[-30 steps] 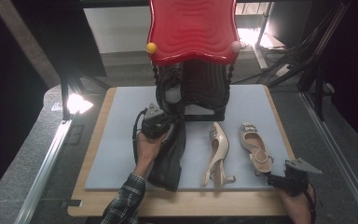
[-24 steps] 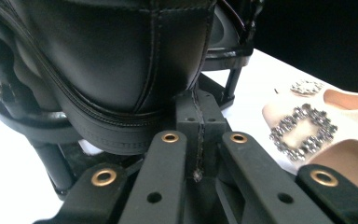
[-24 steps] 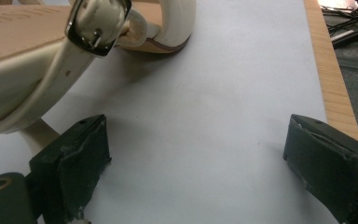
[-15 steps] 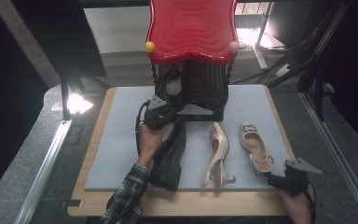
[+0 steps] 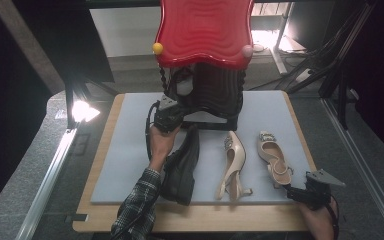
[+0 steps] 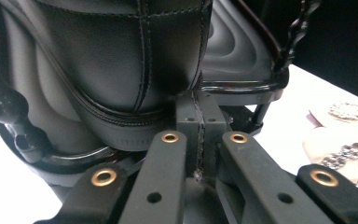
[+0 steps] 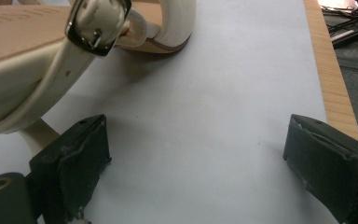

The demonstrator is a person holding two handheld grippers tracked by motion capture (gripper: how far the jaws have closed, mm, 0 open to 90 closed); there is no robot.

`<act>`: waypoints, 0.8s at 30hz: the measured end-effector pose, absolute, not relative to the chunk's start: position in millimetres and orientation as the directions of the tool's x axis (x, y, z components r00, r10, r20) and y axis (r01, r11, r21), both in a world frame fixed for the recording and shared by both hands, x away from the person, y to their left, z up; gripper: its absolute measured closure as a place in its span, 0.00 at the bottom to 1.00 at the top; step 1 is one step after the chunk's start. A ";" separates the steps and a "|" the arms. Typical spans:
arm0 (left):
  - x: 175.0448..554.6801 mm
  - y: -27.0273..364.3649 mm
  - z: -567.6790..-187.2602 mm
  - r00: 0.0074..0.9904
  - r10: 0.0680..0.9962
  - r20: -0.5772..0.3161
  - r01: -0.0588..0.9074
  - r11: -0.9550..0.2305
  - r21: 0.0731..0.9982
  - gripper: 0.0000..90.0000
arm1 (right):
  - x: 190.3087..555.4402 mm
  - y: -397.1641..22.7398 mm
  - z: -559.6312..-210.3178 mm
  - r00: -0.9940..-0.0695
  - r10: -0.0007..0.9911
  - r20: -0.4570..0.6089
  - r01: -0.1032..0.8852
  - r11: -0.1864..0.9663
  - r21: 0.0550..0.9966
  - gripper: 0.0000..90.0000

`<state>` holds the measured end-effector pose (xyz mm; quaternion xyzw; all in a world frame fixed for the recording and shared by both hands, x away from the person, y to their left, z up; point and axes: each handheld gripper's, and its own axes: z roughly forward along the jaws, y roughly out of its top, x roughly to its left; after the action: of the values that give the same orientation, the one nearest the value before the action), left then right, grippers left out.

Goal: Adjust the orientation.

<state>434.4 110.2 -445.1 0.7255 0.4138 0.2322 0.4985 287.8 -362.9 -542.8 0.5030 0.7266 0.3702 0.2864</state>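
Right gripper (image 5: 300, 192) at the near right edge of the mat (image 5: 125, 150), jaws wide apart, nothing between them; cream slingback (image 7: 37, 60) lies just beyond its left jaw. Farther in, left gripper (image 6: 198, 109) has jaws pressed together, empty, nosed against the black shoe (image 6: 107, 70) on the dark rack (image 5: 220, 95).

The rack (image 5: 215, 95) and the black shoe (image 5: 182, 167) are crowding the mat's (image 5: 125, 150) left-centre, and two cream shoes (image 5: 235, 165) are blocking the right. Bare mat is lying open at far left and between the right gripper's (image 7: 196, 158) jaws.
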 end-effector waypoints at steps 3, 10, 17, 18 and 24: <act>435.5 113.9 -449.0 0.537 0.837 -0.107 0.382 -0.128 0.915 1.00 | 287.8 -362.9 -542.8 -0.330 0.943 -0.044 0.519 0.220 0.826 0.07; 432.4 114.8 -450.1 0.548 0.829 -0.111 0.373 -0.124 0.919 0.93 | 287.8 -362.9 -542.8 -0.330 0.943 -0.044 0.519 0.220 0.826 0.07; 424.4 127.3 -449.9 0.532 0.838 -0.121 0.354 -0.090 0.931 0.81 | 287.8 -362.9 -542.8 -0.330 0.943 -0.044 0.519 0.220 0.826 0.07; 423.7 131.4 -449.9 0.528 0.840 -0.128 0.352 -0.079 0.932 0.81 | 287.8 -362.9 -542.9 -0.330 0.943 -0.044 0.518 0.220 0.826 0.07; 424.7 153.7 -454.8 0.463 0.874 -0.145 0.375 -0.045 0.926 0.81 | 287.8 -362.9 -542.8 -0.330 0.943 -0.045 0.519 0.221 0.826 0.07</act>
<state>424.7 153.7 -454.8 0.6814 0.4583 0.2416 0.5170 287.8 -362.9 -542.8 0.5027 0.7268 0.3701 0.2866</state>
